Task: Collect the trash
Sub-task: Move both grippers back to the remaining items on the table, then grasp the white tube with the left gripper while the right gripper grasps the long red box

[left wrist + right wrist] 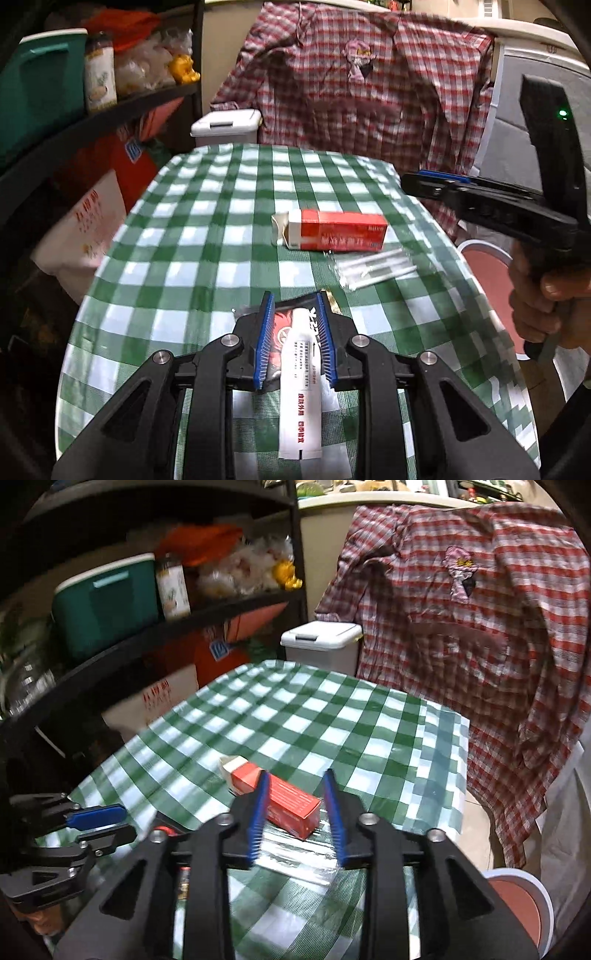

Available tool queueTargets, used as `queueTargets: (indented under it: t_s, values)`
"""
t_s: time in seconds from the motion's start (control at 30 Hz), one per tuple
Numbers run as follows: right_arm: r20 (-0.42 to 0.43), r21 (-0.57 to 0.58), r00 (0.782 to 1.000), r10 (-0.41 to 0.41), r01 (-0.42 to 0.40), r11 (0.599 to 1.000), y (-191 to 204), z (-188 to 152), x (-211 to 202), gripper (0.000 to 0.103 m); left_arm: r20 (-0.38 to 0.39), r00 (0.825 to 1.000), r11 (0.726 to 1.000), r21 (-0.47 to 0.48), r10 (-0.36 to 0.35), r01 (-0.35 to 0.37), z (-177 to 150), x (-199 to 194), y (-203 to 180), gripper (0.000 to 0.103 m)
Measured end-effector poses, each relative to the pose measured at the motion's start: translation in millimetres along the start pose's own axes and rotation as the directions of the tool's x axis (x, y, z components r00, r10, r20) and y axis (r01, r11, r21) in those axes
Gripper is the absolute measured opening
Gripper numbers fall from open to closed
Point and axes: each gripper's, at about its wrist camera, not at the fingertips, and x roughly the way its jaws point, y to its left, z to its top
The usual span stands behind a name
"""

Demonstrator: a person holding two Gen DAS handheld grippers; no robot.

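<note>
Right now I am holding my left gripper (295,341) low over the green-checked tabletop (207,229), its blue pads straddling a crumpled red, black and white sachet (301,373) that is lying flat with printed text on its white strip; whether the pads are pressing it I cannot tell. Further in, a red-and-white carton (332,230) is lying on its side with one end flap open, and a clear wrapper of white sticks (373,269) is resting just beside it. My right gripper (295,812) is hanging with its jaws apart, framing the carton without touching it.
</note>
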Motion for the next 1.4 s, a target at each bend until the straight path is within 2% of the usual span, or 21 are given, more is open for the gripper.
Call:
queueTargets:
  t_s: [0.07, 0.2, 0.33, 0.53, 0.73, 0.83, 0.93, 1.03, 1.4]
  values:
    - [-0.007, -0.019, 1.0, 0.008, -0.008, 1.0, 0, -1, 11, 0.042, -0.014, 1.0, 1.0, -0.005, 0.005, -0.005, -3, 4, -1, 0.034]
    - [-0.044, -0.055, 0.999, 0.005, -0.007, 0.998, 1, -5, 33, 0.045, -0.061, 0.998, 1.0, -0.02, 0.003, -0.004, -8, 14, -1, 0.035]
    - [-0.087, -0.058, 0.996, 0.025, -0.03, 0.998, -1, -6, 49, 0.052, -0.091, 0.996, 1.0, -0.02, 0.003, -0.005, -10, 20, -2, 0.041]
    - [-0.143, -0.093, 0.989, 0.025, -0.039, 0.995, 5, -8, 65, 0.054, -0.157, 0.988, 1.0, -0.005, 0.002, -0.003, -19, 32, -6, 0.042]
    - [-0.184, -0.125, 0.983, 0.004, -0.027, 0.992, 8, -14, 75, 0.054, -0.162, 0.986, 1.0, 0.011, 0.029, -0.027, -19, 34, -7, 0.042]
    - [-0.198, -0.149, 0.98, -0.007, -0.023, 0.989, 12, -18, 77, 0.049, -0.164, 0.986, 0.999, 0.014, 0.034, -0.032, -19, 35, -6, 0.041]
    - [-0.194, -0.162, 0.981, -0.01, -0.022, 0.987, 14, -19, 75, 0.039, -0.162, 0.986, 0.999, 0.028, 0.033, -0.029, -17, 34, -8, 0.03]
    - [-0.188, -0.169, 0.982, -0.017, -0.015, 0.985, 14, -19, 71, 0.033, -0.164, 0.986, 1.0, 0.024, 0.02, -0.016, -15, 34, -8, 0.028]
    - [-0.137, -0.148, 0.987, -0.089, 0.068, 0.987, 10, -14, 33, 0.029, -0.114, 0.993, 1.0, 0.021, -0.009, 0.011, -5, 15, -15, 0.028]
